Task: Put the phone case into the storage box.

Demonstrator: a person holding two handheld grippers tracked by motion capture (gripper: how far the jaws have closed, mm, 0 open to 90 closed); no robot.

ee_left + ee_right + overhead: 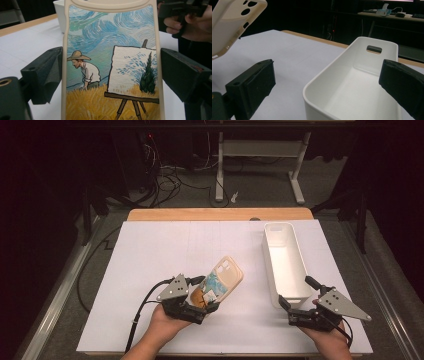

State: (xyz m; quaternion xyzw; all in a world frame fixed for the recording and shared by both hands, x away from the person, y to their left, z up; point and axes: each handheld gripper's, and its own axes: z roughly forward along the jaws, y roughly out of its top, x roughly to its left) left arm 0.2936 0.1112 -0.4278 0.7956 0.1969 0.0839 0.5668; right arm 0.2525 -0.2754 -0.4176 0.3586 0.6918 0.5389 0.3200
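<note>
The left hand-held gripper (204,296) grasps the cream painted-back phone case (220,281) by its long edges; light, flexible, slippery. The right hand-held gripper (296,296) is released.

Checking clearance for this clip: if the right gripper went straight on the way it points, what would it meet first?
Probably the white bin: its near rim sits just ahead between the right gripper's open fingers. How near it is cannot be judged.

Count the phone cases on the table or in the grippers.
1. The phone case is lifted between the left gripper jaws, left of the white bin. The bin looks empty inside.
</note>
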